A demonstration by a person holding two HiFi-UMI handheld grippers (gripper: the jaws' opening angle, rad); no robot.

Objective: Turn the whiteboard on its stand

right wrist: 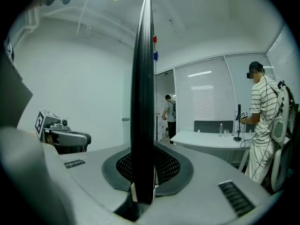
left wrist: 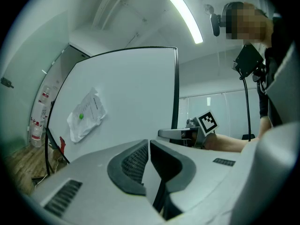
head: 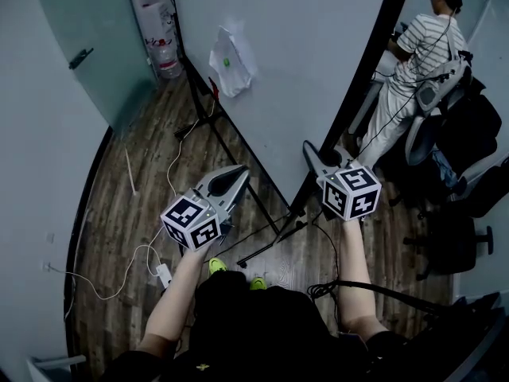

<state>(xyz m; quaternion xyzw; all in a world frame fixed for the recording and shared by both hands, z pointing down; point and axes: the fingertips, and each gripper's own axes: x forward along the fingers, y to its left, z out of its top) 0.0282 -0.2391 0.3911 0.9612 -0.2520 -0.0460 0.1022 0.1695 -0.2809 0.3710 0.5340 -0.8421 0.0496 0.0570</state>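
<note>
Whiteboard [head: 302,70] is seen upright on its stand [head: 274,241] in the middle of the room, on a wood floor [head: 119,213], with its white face turned toward the left gripper [head: 237,175]. Its black side frame [right wrist: 143,102] is clamped between the jaws of the right gripper [head: 312,153]; in the right gripper view the frame runs straight up from between the pads, edge-on. A crumpled paper sheet [head: 231,60] is pinned to the white face by a green magnet [head: 226,62], and a red magnet [right wrist: 154,40] and a blue magnet [right wrist: 155,56] are seen at the frame's upper part. The left gripper is held apart from the board, just in front of the white face, its jaws drawn together with nothing between them. A white cable [head: 171,173] is trailed across the floor to a power strip [head: 163,274] near the person's feet. Beyond the board's far side a person in a striped shirt [head: 417,62] is seen standing beside dark office chairs [head: 465,142].
</note>
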